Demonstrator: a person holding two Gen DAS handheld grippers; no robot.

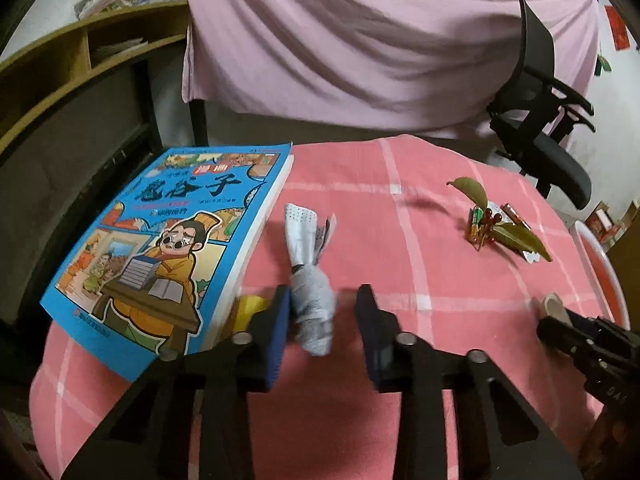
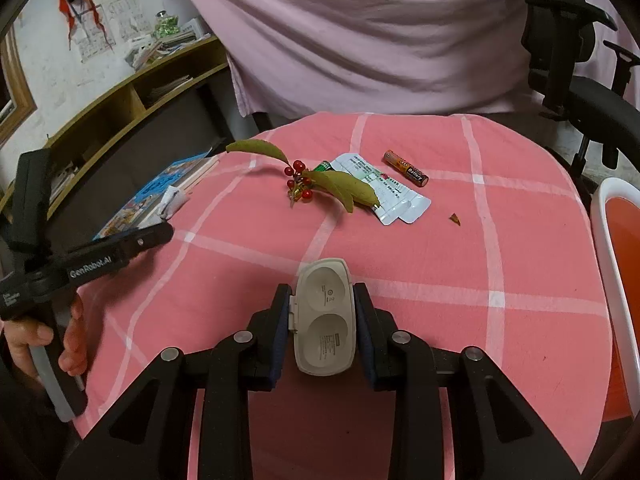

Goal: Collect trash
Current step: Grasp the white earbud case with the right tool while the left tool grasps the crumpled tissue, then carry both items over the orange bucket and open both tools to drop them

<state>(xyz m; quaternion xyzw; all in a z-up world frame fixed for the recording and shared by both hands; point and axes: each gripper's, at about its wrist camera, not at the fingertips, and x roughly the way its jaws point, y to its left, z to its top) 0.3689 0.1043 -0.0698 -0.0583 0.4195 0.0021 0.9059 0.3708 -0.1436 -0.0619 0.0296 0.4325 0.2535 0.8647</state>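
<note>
Pink checked worktop (image 2: 520, 240) carries my comic book (image 1: 160, 248), then leaf sprig (image 2: 320, 180) and battery (image 2: 406, 168), uncollected. My right hand-held gripper (image 2: 322, 320) clamps a beige case (image 2: 324, 316), presumably for binning; my left hand-held gripper (image 1: 322, 320), open, straddles crumpled paper (image 1: 312, 304).

Right gripper (image 2: 322, 316) clamped a beige case (image 2: 325, 318) above the table's (image 2: 440, 264) near edge. Leafy berry sprig (image 2: 320, 182), battery (image 2: 406, 168), possibly a blister pack (image 2: 394, 196) near far edge.
</note>
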